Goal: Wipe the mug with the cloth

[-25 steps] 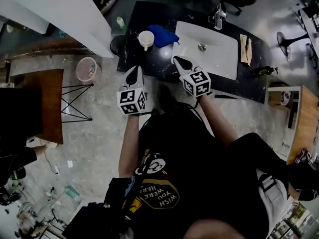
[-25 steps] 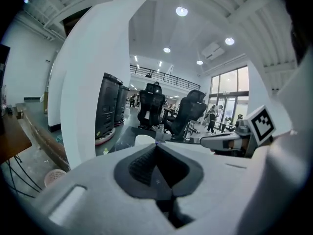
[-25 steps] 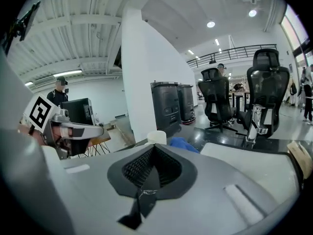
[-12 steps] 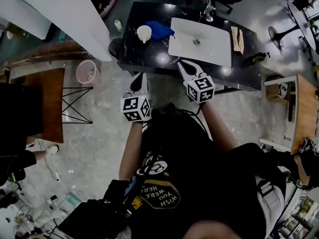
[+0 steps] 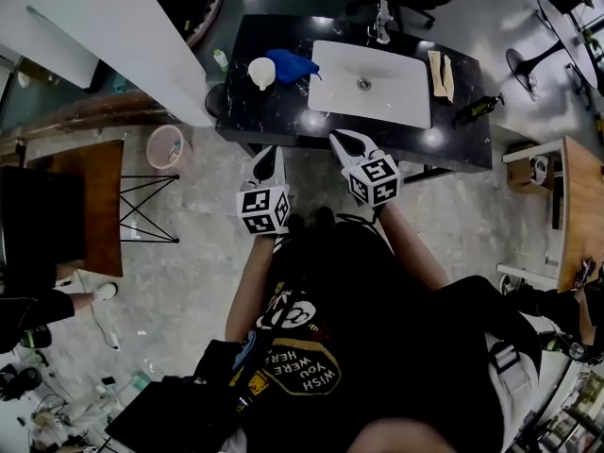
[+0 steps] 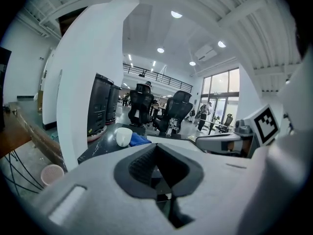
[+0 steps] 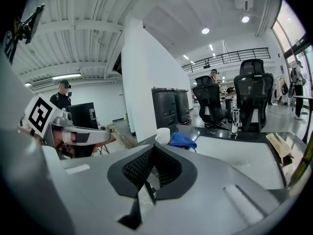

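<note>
Open hall, grey floor; black counter (image 5: 274, 111) with white sink (image 5: 396, 102) ahead. Mug (image 5: 261, 72) stood near the counter's far left edge, with the blue cloth (image 5: 293, 65) against its right side. Left gripper (image 5: 268, 152) and right gripper (image 5: 342, 139) hovered at the counter's near edge, both with jaws pressed together on nothing.

Risks, judged: tugging the cloth could drag or tip the mug off the edge, and closed jaws arriving could knock it.

Legible: shirt (image 5: 302, 371) print "WISH YOU WERE HERE".
</note>
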`<state>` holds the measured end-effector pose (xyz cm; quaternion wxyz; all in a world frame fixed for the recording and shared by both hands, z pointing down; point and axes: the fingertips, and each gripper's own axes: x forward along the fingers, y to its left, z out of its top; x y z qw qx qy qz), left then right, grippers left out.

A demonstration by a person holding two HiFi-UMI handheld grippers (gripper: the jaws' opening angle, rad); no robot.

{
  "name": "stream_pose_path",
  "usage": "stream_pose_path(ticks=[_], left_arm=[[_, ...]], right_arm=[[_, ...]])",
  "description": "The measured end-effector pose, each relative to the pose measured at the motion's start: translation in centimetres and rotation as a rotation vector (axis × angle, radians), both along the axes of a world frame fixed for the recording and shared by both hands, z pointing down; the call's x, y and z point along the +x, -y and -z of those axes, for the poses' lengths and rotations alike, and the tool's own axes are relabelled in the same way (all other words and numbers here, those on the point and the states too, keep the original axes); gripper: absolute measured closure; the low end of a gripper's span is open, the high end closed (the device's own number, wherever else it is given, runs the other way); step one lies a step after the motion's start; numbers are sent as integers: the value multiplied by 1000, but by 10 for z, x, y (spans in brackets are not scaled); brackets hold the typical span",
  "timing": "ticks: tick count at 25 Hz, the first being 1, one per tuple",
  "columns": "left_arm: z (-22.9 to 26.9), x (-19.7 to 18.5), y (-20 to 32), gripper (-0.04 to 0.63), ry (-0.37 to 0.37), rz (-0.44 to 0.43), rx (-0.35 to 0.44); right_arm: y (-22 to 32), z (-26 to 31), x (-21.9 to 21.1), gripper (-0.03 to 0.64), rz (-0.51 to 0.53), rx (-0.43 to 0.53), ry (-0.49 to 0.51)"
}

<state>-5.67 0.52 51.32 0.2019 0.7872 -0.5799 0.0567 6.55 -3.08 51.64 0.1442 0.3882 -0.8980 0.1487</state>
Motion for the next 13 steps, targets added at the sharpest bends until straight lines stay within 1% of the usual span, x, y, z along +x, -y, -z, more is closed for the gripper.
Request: stream_pose_path(ticks=[4, 8, 13], left_arm=[[6, 15, 0, 591, -5, -32, 13], [-5, 32, -2, 591, -1, -80, -9], [7, 45, 5, 591, 23, -101, 39]], right_arm=[[-3, -3, 8, 615, 0, -15, 2], [-8, -4, 7, 615, 10, -18, 9], [-7, -3, 14, 615, 16, -4, 8]])
